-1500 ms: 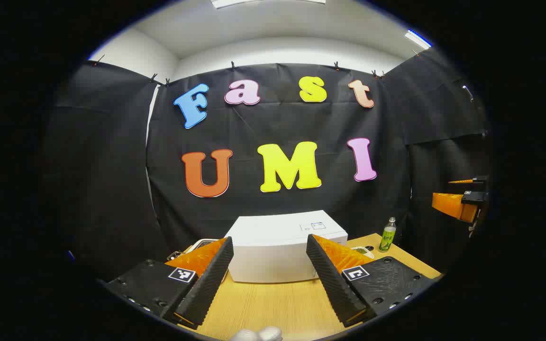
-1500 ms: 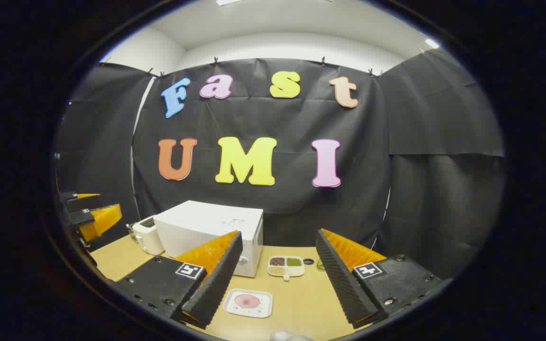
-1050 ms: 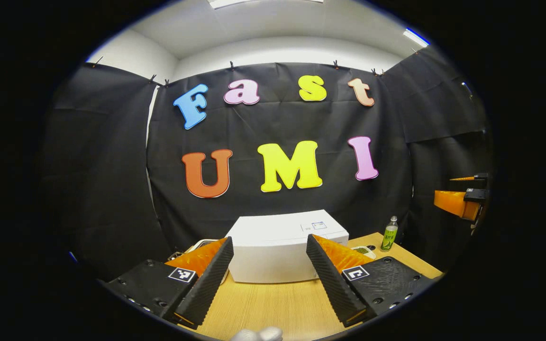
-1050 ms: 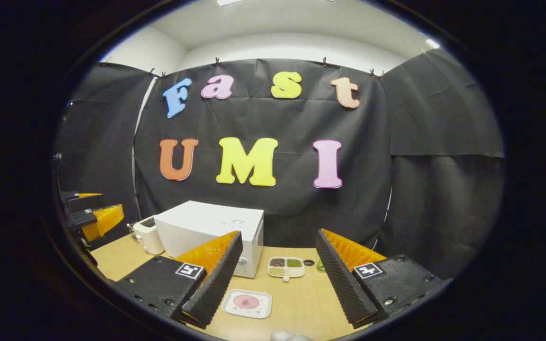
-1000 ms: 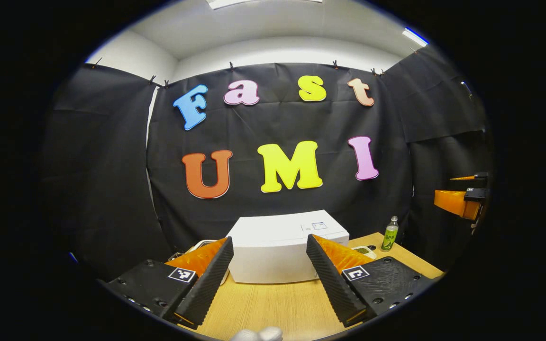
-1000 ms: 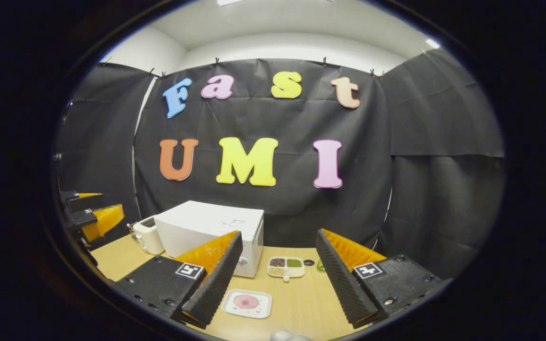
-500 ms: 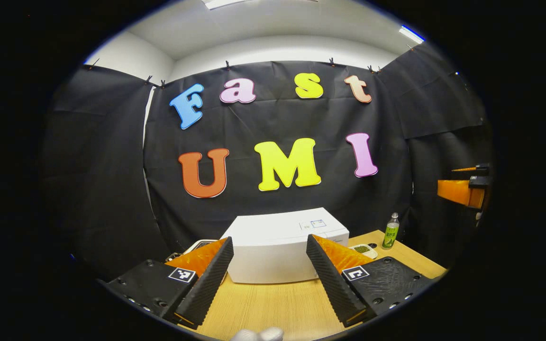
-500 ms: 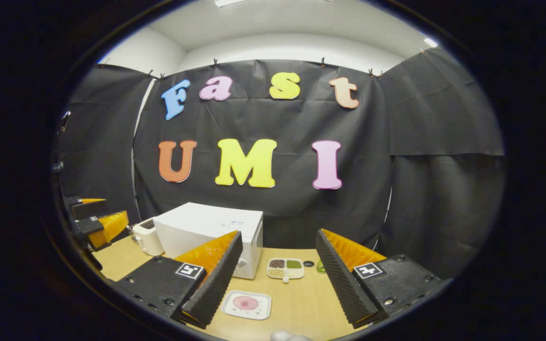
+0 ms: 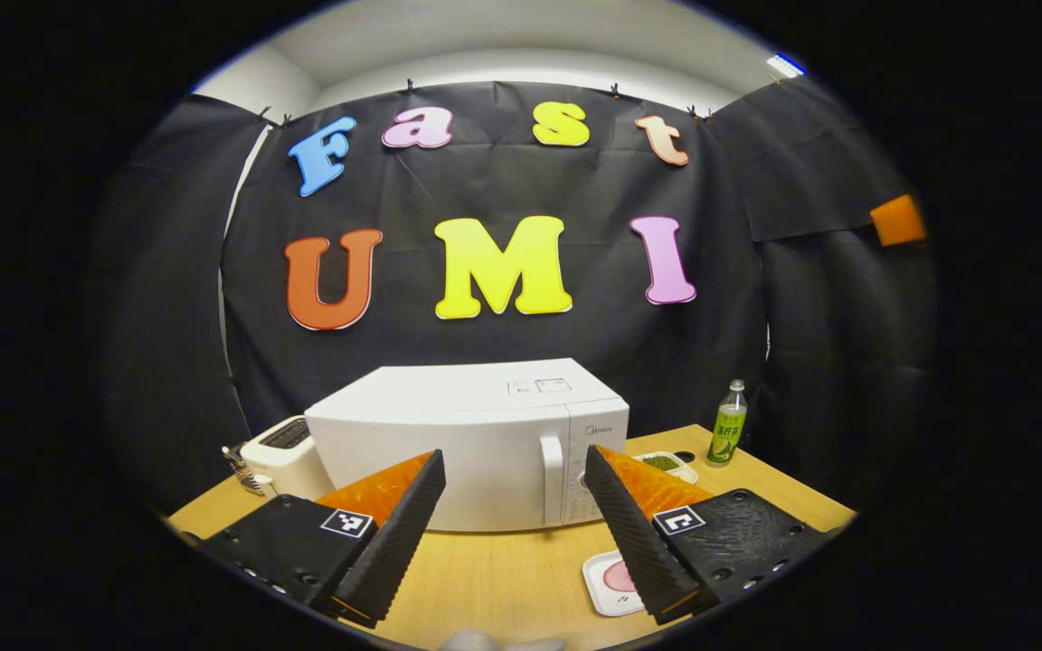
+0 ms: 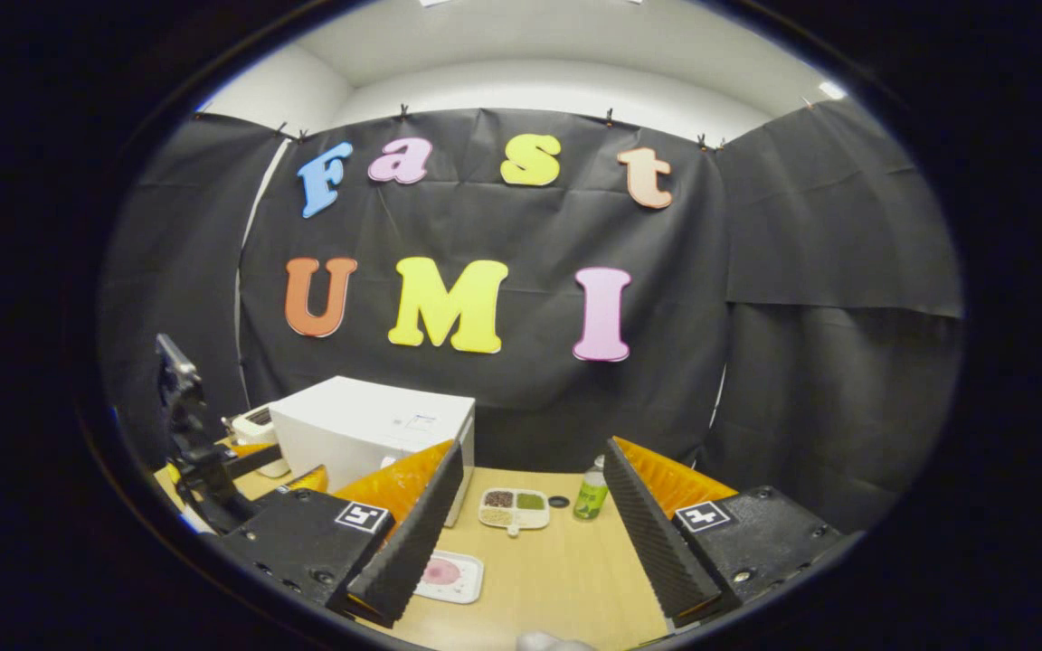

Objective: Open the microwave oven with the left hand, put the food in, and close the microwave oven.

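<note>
The white microwave (image 9: 449,452) stands on the wooden table (image 9: 503,579) with its door shut; the vertical handle (image 9: 554,479) is right of centre. My left gripper (image 9: 514,455) is open and hangs in front of the door, a little short of it and holding nothing. The food, a pink round piece on a white square plate (image 9: 610,579), lies in front of the microwave's right end. In the right gripper view the plate (image 10: 449,574) lies low between the fingers of my right gripper (image 10: 535,448), which is open. The left gripper (image 10: 250,461) shows beside the microwave (image 10: 367,429).
A white toaster (image 9: 277,448) sits left of the microwave. Behind and to its right are a divided dish of grains (image 10: 514,508), a small black disc (image 10: 558,500) and a green bottle (image 10: 590,493). Black cloth walls close off the back and sides.
The left gripper has dropped and swung toward the microwave's front, so the door and handle now show. The right gripper has shifted slightly; the bottle has come into its view.
</note>
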A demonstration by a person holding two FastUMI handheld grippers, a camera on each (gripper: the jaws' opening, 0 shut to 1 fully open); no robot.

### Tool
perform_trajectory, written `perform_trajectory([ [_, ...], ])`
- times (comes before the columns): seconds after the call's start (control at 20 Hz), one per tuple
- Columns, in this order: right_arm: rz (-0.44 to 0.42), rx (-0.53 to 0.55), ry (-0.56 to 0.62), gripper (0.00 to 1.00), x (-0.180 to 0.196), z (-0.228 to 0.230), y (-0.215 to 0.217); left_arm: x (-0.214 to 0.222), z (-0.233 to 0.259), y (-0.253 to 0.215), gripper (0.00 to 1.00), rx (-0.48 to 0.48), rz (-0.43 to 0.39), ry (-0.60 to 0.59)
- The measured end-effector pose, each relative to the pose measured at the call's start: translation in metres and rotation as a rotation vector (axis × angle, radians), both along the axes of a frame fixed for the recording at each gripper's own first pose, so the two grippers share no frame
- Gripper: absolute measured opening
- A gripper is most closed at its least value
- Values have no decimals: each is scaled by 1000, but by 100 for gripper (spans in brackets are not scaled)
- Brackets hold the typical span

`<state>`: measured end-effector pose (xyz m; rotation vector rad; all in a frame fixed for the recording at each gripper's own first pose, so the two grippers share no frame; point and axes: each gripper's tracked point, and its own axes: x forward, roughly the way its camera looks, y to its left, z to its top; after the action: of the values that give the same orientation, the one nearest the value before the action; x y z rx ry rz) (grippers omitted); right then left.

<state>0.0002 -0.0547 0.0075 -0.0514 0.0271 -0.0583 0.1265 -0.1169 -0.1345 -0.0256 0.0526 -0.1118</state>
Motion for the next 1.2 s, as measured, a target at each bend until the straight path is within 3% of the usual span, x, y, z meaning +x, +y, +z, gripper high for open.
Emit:
perform_trajectory([
  [0.05, -8, -11, 6, 92, -1, 0, -4, 14, -13, -10, 89, 2, -5, 8],
  [0.1, -18, -24, 14, 92, -2, -2, -9, 29, -24, -19, 96, 4, -6, 19],
  [0.2, -32, -41, 34, 92, -1, -7, -18, 61, -47, -32, 96, 11, -6, 35],
  [0.25, -38, -41, 46, 100, -1, -9, -21, 75, -57, -37, 86, 16, -1, 43],
  [0.3, -39, -35, 56, 100, -1, -13, -23, 90, -67, -43, 92, 22, 2, 46],
  [0.45, -60, -21, 69, 100, 3, -19, -33, 124, -89, -52, 85, 42, 3, 55],
  [0.55, -71, -19, 88, 100, 7, -26, -38, 138, -97, -51, 67, 14, 0, 59],
  [0.65, -70, -22, 105, 100, 11, -30, -40, 145, -95, -45, 68, -30, 17, 45],
  [0.7, -69, -26, 109, 97, 13, -31, -41, 147, -95, -43, 51, -51, 12, 52],
  [0.85, -49, -38, 122, 97, 21, -33, -35, 152, -95, -54, 39, -74, -12, 48],
  [0.9, -38, -46, 126, 96, 25, -35, -32, 154, -95, -54, 24, -40, -7, 40],
  [1.15, 16, -53, 135, 100, 35, -34, -17, 146, -97, -52, 9, -54, 1, 63],
  [1.2, 23, -59, 135, 100, 36, -34, -16, 146, -96, -51, 0, -61, -4, 70],
])
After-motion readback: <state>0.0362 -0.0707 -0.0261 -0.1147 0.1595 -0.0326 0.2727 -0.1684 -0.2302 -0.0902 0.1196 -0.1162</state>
